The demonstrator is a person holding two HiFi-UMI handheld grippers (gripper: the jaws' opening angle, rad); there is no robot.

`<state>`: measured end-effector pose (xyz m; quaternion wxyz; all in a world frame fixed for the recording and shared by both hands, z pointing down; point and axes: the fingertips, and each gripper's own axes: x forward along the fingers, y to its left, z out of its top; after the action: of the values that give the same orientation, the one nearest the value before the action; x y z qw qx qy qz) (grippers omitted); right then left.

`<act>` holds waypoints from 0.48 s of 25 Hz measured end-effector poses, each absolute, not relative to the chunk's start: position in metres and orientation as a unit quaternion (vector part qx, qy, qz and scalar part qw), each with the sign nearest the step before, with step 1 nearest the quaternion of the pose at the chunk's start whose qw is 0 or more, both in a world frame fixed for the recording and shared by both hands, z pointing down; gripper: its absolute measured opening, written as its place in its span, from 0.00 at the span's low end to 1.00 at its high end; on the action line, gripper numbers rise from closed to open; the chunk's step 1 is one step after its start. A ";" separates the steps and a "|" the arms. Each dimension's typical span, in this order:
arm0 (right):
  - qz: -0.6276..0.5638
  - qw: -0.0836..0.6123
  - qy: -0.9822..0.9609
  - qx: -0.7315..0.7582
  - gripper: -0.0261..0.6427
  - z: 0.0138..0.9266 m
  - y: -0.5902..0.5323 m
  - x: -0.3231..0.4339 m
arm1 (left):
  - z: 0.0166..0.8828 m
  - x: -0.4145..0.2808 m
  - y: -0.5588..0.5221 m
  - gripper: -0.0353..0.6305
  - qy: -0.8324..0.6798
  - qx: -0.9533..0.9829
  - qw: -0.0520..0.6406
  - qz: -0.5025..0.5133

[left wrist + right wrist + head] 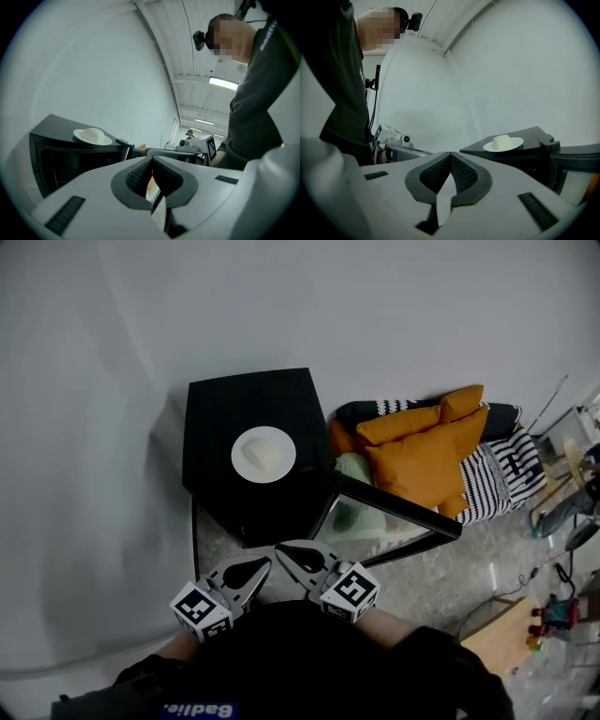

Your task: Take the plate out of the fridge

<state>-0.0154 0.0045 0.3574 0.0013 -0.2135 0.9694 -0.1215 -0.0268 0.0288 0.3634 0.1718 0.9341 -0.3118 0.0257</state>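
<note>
Plate [263, 454] sits on the flat top of the small black fridge [217, 407], near the middle, with a pale lump on it that may be food; the view is too coarse to say. In the head view it lies at about 12 o'clock from both grippers and well apart from them.

The left gripper [263, 565] and the right gripper [284, 552] are drawn in close to the person's body, tips near each other. Each gripper's own view shows its jaws pressed together with nothing between them.

The fridge door [394, 514] stands swung open, at about 4 o'clock from the plate.

As I judge it, the taking-out is done: the plate is out of the fridge and released. All that seems left is shutting the door, if that is wanted.
</note>
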 end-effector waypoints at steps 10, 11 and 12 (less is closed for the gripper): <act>-0.113 -0.004 0.973 -0.201 0.05 0.359 0.006 -0.017 | 0.362 -0.020 0.025 0.06 -0.305 0.938 0.159 0.028; -0.113 -0.004 0.973 -0.200 0.05 0.359 0.006 -0.016 | 0.362 -0.019 0.025 0.06 -0.305 0.938 0.161 0.028; -0.114 -0.003 0.973 -0.201 0.05 0.360 0.006 -0.016 | 0.362 -0.018 0.025 0.06 -0.305 0.938 0.162 0.028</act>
<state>-0.0157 0.0057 0.3596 -0.0034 -0.2007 0.9729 -0.1144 -0.0182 0.0255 0.3623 0.1619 0.9382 -0.3046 0.0283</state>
